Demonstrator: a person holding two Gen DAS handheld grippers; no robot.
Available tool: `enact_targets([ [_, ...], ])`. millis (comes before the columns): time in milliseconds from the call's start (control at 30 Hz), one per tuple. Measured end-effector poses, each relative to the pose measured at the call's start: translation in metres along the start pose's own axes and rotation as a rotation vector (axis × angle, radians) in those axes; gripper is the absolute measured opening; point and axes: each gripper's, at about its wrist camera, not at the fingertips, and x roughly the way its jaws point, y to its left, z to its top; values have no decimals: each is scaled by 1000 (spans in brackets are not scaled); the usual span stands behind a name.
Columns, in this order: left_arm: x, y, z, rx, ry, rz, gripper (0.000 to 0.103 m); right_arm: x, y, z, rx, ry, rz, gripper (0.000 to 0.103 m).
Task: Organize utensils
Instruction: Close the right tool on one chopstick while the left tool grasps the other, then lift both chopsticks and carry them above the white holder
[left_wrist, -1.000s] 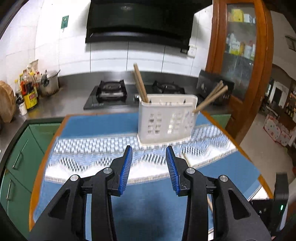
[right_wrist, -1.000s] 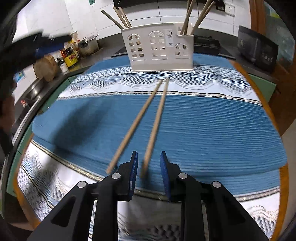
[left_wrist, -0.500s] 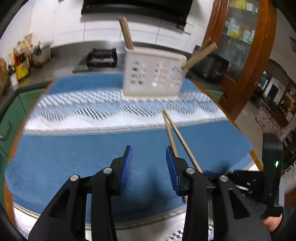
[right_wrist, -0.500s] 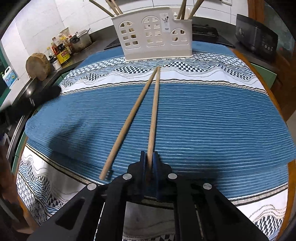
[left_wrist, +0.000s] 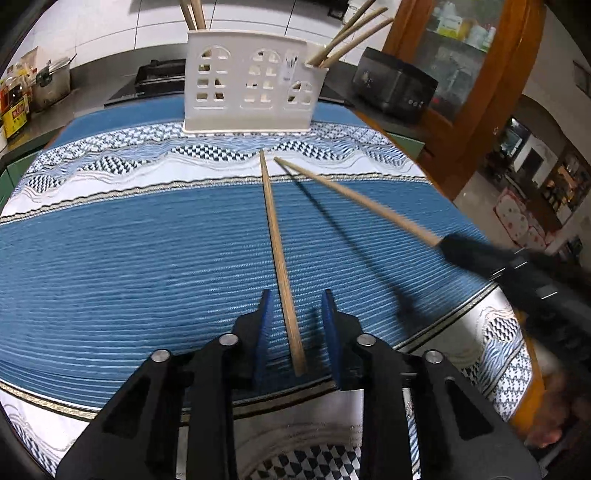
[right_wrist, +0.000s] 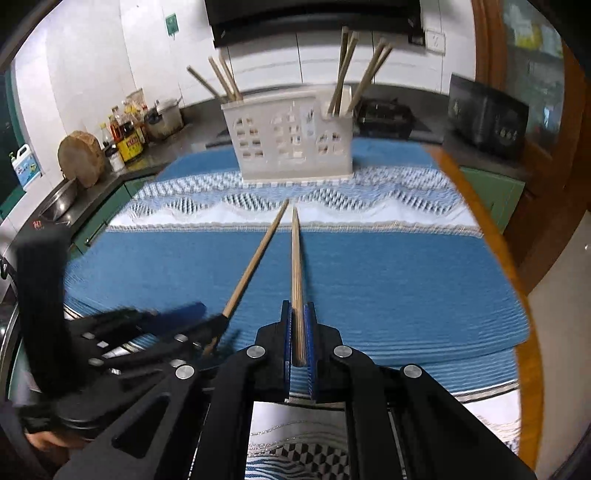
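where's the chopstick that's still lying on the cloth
In the left wrist view the loose chopstick lies on the blue cloth, its near end between the open left tongs and its far tip pointing at the white holder.

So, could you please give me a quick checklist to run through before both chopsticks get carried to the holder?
1. Right tool clamped on its chopstick: ok.
2. Left tool straddles the other chopstick, which lies on the cloth; jaws have just been closing but pads not pressing: not ok.
3. White holder upright: ok.
4. Free compartment in holder: cannot tell.
5. Path to holder clear over cloth: ok.
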Motion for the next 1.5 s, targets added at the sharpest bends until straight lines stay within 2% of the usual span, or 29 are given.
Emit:
enact_targets([
  [67, 4, 0, 0, -7, 12, -2, 16, -8, 0, 5, -9, -26, -2, 7],
  [200, 9, -6, -2, 24, 27, 24, 15, -22, 1, 16, -19, -71, 5, 7],
  [233, 12, -5, -3, 21, 39, 30, 9, -25, 2, 19, -22, -81, 7, 7],
  [267, 13, -3, -2, 16, 51, 32, 8, -27, 3, 21, -25, -89, 7, 7],
  [667, 9, 6, 5, 2, 68, 22, 6, -46, 3, 45, -63, -155, 12, 7],
  [800, -7, 13, 16, -7, 19, 21, 5, -54, 2, 59, -84, -185, 13, 7],
  [1267, -66, 22, 74, -8, -226, 10, 5, -75, 2, 112, -135, -269, 59, 7],
  [1500, -85, 23, 109, 17, -305, 9, 5, -85, 3, 151, -179, -320, 59, 7],
])
